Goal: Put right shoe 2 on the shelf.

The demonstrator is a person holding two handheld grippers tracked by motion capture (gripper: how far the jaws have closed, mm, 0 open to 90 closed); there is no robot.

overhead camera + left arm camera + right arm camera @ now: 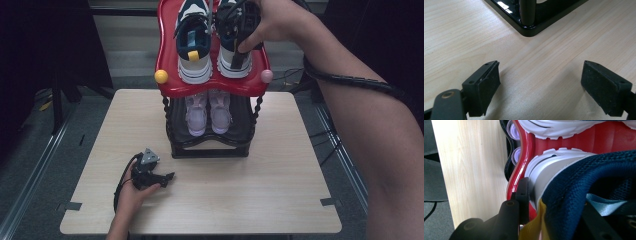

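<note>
Two navy-and-white sneakers stand on the red top shelf (210, 86) of a small shoe rack. My right gripper (239, 37) is shut on the heel of the right sneaker (231, 64), beside the left sneaker (194, 50). In the right gripper view, one jaw of my right gripper (559, 205) presses the white heel wall of that sneaker (579, 177) and the other is inside its navy collar, next to a yellow pull tab (534, 227). My left gripper (167, 179) rests open on the table, in front of the rack. Nothing lies between the fingers of my left gripper (541, 72).
A pair of lilac shoes (207, 112) sits on the black lower shelf. The rack's black base corner (529, 31) is just ahead of the left jaws. The light wooden table (260, 195) extends left, right and in front of the rack. A dark floor surrounds it.
</note>
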